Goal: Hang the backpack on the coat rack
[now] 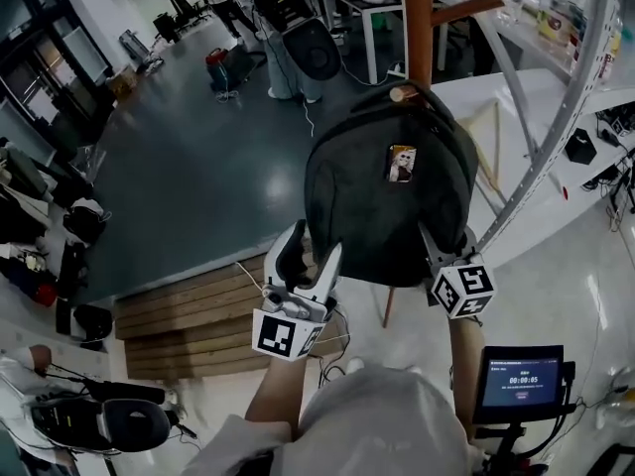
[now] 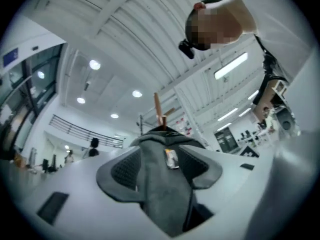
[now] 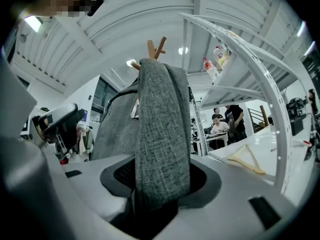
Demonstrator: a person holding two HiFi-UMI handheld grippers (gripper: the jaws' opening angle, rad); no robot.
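A dark grey backpack (image 1: 387,206) hangs by its top from a peg (image 1: 402,94) of the wooden coat rack (image 1: 417,23); a small picture tag (image 1: 401,163) is on its face. My left gripper (image 1: 310,251) is at the pack's lower left corner, open. In the left gripper view a fold of the backpack (image 2: 160,184) lies between the spread jaws, with both pads showing beside it. My right gripper (image 1: 437,251) is at the lower right, half hidden behind the pack. In the right gripper view a grey band of the backpack (image 3: 162,134) stands between its open jaws, with gaps on both sides.
A stepped wooden platform (image 1: 189,315) lies below left of the rack. A curved white shelf frame (image 1: 556,127) rises at right beside a white table. A small screen (image 1: 519,380) stands at lower right. People (image 1: 288,28) stand far back on the dark floor; gear lines the left wall.
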